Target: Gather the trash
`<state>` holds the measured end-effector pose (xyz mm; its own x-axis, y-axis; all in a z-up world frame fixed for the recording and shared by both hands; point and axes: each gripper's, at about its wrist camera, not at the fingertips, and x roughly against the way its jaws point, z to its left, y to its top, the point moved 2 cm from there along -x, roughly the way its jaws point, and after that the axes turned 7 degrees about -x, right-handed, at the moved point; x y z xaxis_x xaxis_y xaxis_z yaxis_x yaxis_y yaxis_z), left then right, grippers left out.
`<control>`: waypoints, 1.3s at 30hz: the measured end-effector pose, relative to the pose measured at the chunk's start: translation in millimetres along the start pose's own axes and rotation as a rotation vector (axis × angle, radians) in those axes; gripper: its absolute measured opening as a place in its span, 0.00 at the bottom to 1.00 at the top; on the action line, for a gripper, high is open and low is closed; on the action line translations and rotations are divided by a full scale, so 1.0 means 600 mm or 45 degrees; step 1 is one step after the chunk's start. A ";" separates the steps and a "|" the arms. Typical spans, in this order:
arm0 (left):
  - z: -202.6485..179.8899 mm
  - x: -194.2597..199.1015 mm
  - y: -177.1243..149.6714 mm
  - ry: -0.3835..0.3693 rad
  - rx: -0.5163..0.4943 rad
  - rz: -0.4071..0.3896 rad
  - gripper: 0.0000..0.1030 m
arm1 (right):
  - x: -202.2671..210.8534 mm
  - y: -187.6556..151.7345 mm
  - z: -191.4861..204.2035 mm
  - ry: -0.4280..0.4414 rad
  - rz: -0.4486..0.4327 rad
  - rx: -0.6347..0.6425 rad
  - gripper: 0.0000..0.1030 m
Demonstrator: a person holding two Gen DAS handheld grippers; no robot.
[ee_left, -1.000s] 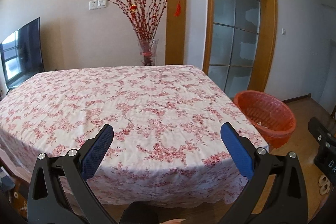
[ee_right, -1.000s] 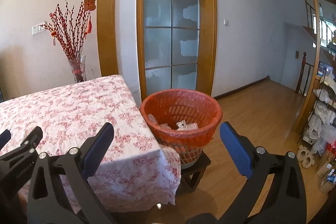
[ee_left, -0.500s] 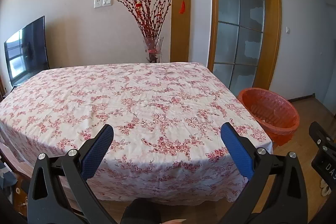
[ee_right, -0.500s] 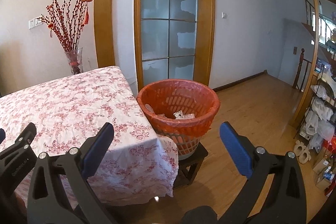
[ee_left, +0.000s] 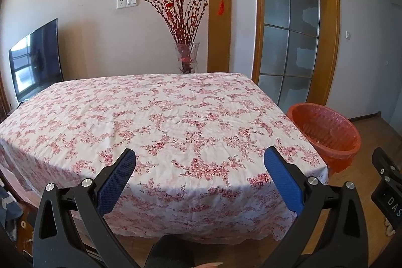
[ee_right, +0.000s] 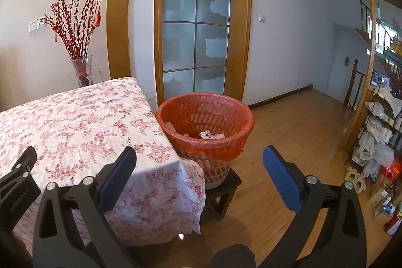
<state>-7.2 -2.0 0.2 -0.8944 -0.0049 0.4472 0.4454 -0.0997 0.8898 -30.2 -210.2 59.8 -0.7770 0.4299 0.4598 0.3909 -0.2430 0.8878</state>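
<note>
Soft, even daylight, both views sharp. Bright ceiling strip top left in left view. Shadow band across near desk point(ee_left: 176, 187) edge. TV point(ee_left: 35, 64) reflects window. Strong fisheye bending, dark corner vignette.

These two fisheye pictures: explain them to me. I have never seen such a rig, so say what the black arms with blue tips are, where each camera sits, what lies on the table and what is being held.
There is no robot here. A person holds a two-finger gripper in each hand, and a camera on each looks forward along its blue-padded fingers.

The left view shows the left gripper, open and empty, facing a table under a flowered cloth. Nothing is seen lying on the cloth. Behind the table stand a vase of red branches and a television.

The right view shows the right gripper, also open and empty, facing an orange basket on a small dark stool by the table's corner. Some scraps of trash lie inside the basket.
</note>
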 end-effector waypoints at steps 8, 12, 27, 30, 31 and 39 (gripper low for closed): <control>0.002 -0.001 -0.006 -0.002 0.015 0.012 0.97 | -0.002 -0.008 0.000 0.000 0.011 0.001 0.96; -0.001 -0.002 -0.009 -0.007 0.014 0.018 0.97 | -0.004 -0.011 0.001 -0.001 0.019 0.001 0.96; -0.004 0.000 -0.013 -0.012 0.017 0.022 0.97 | -0.005 -0.013 0.000 -0.002 0.023 0.000 0.96; -0.004 0.000 -0.013 -0.011 0.018 0.021 0.97 | -0.005 -0.013 0.000 -0.001 0.022 -0.001 0.96; -0.004 0.000 -0.013 -0.011 0.018 0.021 0.97 | -0.005 -0.014 0.000 -0.001 0.022 -0.001 0.96; -0.004 0.001 -0.013 -0.010 0.021 0.016 0.97 | -0.005 -0.016 0.002 0.000 0.024 0.001 0.96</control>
<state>-11.2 -3.9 -6.5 -0.8886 0.0015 0.4587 0.4570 -0.0829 0.8856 -30.8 -208.5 49.9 -0.7694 0.4251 0.4767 0.4060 -0.2506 0.8788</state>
